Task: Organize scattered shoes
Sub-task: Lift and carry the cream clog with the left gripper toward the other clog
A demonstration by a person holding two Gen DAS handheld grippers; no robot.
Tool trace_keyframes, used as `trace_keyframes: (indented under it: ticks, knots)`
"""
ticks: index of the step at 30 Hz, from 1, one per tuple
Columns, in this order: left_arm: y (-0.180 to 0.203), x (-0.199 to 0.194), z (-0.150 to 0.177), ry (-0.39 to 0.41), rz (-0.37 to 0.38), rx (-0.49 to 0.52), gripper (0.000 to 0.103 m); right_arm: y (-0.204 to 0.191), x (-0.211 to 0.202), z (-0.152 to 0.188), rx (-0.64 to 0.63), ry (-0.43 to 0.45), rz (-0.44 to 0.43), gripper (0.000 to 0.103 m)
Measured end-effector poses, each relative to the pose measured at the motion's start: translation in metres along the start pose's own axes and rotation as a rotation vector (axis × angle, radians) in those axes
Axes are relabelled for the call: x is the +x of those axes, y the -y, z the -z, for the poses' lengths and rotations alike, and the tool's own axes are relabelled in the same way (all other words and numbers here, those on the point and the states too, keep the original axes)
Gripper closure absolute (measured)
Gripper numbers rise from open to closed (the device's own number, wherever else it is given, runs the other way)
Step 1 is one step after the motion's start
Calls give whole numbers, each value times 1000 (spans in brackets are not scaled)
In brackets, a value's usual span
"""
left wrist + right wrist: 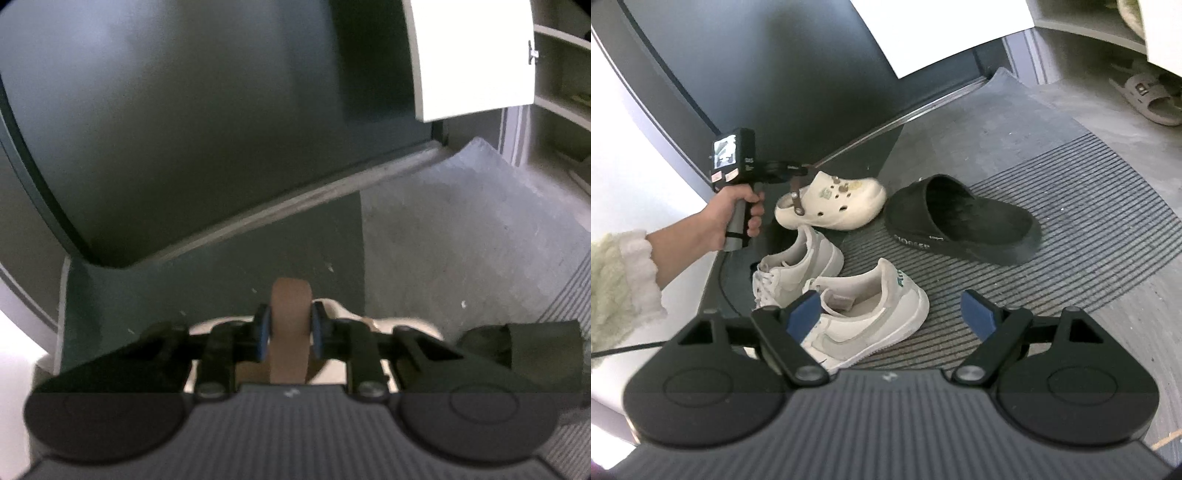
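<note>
A big dark door [798, 70] stands at the back, with a metal strip [923, 107] along its bottom. The floor [1015, 125] is grey. A striped mat [1089, 206] lies on it. A white cupboard door [472, 59] hangs open beside pale shelves [561, 70]. Bright light falls on it.

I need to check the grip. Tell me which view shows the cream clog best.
The right wrist view: the whole cream clog shows there, with the left gripper at its brown heel strap. The left wrist view shows only the strap clamped between the fingers, plus slivers of cream behind.
</note>
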State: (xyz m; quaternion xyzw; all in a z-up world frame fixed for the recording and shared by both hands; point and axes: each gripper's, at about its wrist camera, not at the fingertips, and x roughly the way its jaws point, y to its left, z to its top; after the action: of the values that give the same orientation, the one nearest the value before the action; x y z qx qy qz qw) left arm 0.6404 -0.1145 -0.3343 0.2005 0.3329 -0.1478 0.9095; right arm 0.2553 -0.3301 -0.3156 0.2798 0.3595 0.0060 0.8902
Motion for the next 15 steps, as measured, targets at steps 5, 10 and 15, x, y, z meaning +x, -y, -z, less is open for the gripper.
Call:
trace_keyframes:
  ticks: [5,10,15]
  knots:
    - [9,-52,-18,55,-55,61,79,5,-18,9,30,17,-6,18]
    - [5,-120,-27,105,-68,57,79,-6,-30,17,20,17,-37,18]
    - [3,-189,-23,136,-55,30,79,-26,-51,26,-11,44,-94,18]
